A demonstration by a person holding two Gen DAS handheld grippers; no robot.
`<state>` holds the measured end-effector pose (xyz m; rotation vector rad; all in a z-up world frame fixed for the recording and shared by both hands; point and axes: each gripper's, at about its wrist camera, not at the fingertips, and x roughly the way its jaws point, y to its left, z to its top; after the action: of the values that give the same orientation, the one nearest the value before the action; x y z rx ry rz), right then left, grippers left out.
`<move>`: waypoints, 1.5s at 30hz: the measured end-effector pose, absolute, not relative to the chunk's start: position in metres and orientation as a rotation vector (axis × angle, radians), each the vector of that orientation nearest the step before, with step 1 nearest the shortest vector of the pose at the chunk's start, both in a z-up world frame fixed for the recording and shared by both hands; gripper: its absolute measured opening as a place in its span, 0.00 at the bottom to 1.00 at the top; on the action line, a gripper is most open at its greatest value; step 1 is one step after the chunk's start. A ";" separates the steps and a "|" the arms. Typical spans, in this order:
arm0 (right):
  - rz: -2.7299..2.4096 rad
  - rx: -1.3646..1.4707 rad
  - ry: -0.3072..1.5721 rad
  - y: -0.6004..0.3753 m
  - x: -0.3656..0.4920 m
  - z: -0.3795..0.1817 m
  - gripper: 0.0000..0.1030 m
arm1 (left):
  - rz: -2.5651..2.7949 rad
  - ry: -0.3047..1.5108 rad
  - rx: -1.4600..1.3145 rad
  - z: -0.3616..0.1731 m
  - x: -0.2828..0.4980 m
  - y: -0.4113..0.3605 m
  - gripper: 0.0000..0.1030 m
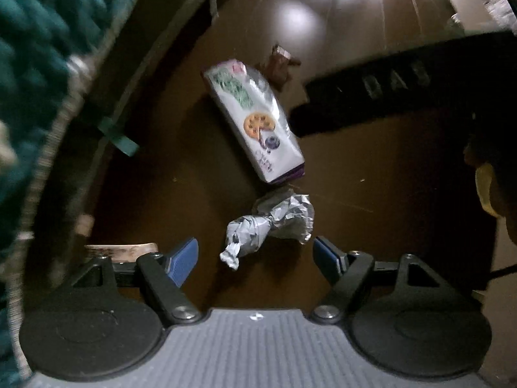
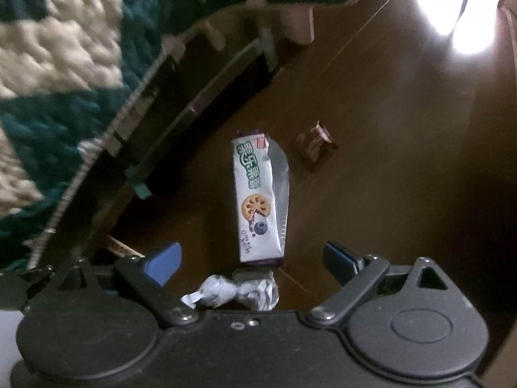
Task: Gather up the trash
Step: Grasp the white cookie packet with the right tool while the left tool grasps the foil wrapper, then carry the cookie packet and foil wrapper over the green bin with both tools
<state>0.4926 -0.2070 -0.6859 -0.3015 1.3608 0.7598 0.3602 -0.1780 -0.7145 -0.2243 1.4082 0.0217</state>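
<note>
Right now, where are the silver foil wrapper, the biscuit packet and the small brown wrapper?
silver foil wrapper (image 1: 269, 226), left wrist view, crumpled middle.
biscuit packet (image 2: 257, 200), right wrist view, printed front face.
small brown wrapper (image 2: 315, 145), right wrist view, its centre.

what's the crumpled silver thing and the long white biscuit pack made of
Crumpled silver wrapper: looks like metallised foil or film, shiny with sharp creases. Biscuit pack: glossy printed plastic film, probably, with a silvery torn flap along one edge.
</note>
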 end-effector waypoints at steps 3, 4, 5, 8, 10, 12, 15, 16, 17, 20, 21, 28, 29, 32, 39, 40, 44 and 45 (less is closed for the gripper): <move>0.764 -0.316 1.379 -0.197 0.502 -0.722 0.91 | 0.007 1.436 -0.213 -0.755 0.366 -0.184 0.76; 0.767 -0.318 1.385 -0.195 0.505 -0.735 0.90 | -0.003 1.449 -0.215 -0.767 0.367 -0.185 0.75; 0.768 -0.321 1.391 -0.192 0.507 -0.745 0.90 | -0.007 1.462 -0.207 -0.780 0.368 -0.187 0.75; 0.771 -0.331 1.398 -0.184 0.511 -0.774 0.90 | -0.023 1.481 -0.195 -0.807 0.370 -0.188 0.75; 0.774 -0.336 1.399 -0.178 0.511 -0.788 0.90 | -0.028 1.492 -0.191 -0.821 0.371 -0.188 0.75; 0.780 -0.347 1.392 -0.172 0.511 -0.799 0.90 | -0.025 1.496 -0.169 -0.832 0.371 -0.189 0.75; 0.780 -0.363 1.388 -0.166 0.511 -0.811 0.90 | -0.029 1.500 -0.138 -0.843 0.372 -0.191 0.75; 0.781 -0.369 1.389 -0.165 0.510 -0.814 0.90 | -0.031 1.500 -0.130 -0.846 0.373 -0.192 0.75; 0.783 -0.375 1.389 -0.164 0.510 -0.817 0.90 | -0.031 1.498 -0.124 -0.848 0.373 -0.192 0.75; 0.790 -0.397 1.382 -0.160 0.508 -0.822 0.84 | -0.037 1.501 -0.118 -0.853 0.375 -0.194 0.74; 0.788 -0.404 1.381 -0.160 0.507 -0.824 0.80 | -0.038 1.500 -0.112 -0.854 0.376 -0.194 0.74; 0.770 -0.428 1.383 -0.158 0.506 -0.831 0.49 | -0.043 1.484 -0.114 -0.850 0.375 -0.195 0.44; 0.767 -0.433 1.383 -0.158 0.506 -0.831 0.45 | -0.037 1.484 -0.114 -0.848 0.375 -0.194 0.44; 0.763 -0.430 1.366 -0.158 0.504 -0.826 0.40 | -0.029 1.474 -0.127 -0.841 0.372 -0.189 0.43; 0.745 -0.405 1.340 -0.170 0.501 -0.789 0.35 | 0.003 1.485 -0.155 -0.806 0.354 -0.179 0.43; 0.747 -0.402 1.336 -0.172 0.501 -0.779 0.35 | 0.000 1.485 -0.169 -0.798 0.350 -0.177 0.43; 0.730 -0.377 1.331 -0.193 0.499 -0.726 0.35 | 0.006 1.484 -0.197 -0.749 0.335 -0.168 0.43; 0.726 -0.368 1.333 -0.198 0.498 -0.710 0.35 | 0.011 1.485 -0.204 -0.732 0.330 -0.165 0.43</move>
<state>0.4981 -0.1976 -0.7104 -0.3675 1.3333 0.7263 0.3302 -0.1647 -0.7320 -0.2045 1.4849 0.0108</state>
